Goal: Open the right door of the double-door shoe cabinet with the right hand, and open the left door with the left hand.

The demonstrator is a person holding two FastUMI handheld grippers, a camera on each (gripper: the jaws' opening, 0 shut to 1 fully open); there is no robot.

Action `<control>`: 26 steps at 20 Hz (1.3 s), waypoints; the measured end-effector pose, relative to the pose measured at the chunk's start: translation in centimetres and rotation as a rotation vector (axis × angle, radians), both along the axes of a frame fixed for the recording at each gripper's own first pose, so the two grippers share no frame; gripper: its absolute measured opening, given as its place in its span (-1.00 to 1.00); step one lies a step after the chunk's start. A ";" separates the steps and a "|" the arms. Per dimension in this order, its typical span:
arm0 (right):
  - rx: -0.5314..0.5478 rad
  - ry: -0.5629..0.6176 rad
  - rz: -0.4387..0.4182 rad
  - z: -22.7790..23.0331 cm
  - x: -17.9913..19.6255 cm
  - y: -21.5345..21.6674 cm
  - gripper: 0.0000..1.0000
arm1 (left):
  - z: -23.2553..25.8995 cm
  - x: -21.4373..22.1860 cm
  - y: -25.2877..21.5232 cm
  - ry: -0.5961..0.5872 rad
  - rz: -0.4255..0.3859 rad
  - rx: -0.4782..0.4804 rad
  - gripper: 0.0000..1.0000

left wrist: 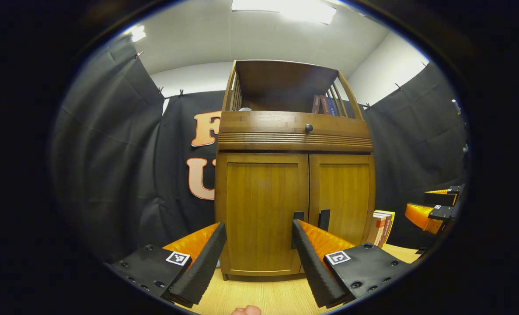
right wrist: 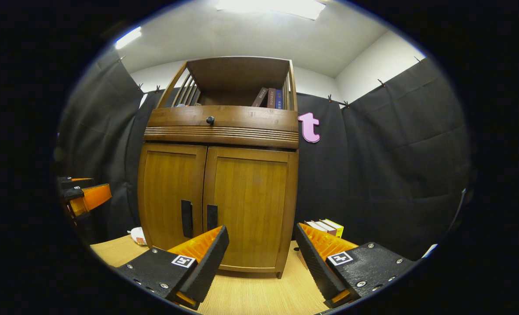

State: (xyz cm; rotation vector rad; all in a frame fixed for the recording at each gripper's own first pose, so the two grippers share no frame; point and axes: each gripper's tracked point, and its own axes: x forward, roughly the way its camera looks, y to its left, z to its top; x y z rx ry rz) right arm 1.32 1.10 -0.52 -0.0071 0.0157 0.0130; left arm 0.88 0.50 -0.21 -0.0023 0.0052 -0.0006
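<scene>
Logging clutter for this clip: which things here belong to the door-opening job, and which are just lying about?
Job:
shoe cabinet
right door, shut
left door, shut
right handle
left handle
left gripper, open
right gripper, open

Lying about:
books on top shelf
books beside cabinet
drawer knob

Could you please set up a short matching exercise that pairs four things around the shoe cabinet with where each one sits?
Things:
1. round knob
2. two black door handles
3. upright books
4. stacked books

Places:
A. on the open top shelf of the cabinet
B. on the floor to the right of the cabinet
C. on the drawer front above the doors
D. beside the seam where the two shut doors meet

Pairs: 1-C, 2-D, 3-A, 4-B
</scene>
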 end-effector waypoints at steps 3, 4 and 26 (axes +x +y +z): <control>0.001 0.002 0.012 -0.2 0.1 0.3 0.88 | -0.1 0.1 0.2 0.004 0.008 0.004 0.93; 0.001 0.004 0.016 -0.2 0.3 0.5 0.88 | -0.1 0.1 0.2 0.002 0.006 0.003 0.93; 0.048 -0.006 0.215 -1.4 14.3 10.2 0.87 | -1.1 -1.2 0.9 0.010 0.031 -0.009 0.93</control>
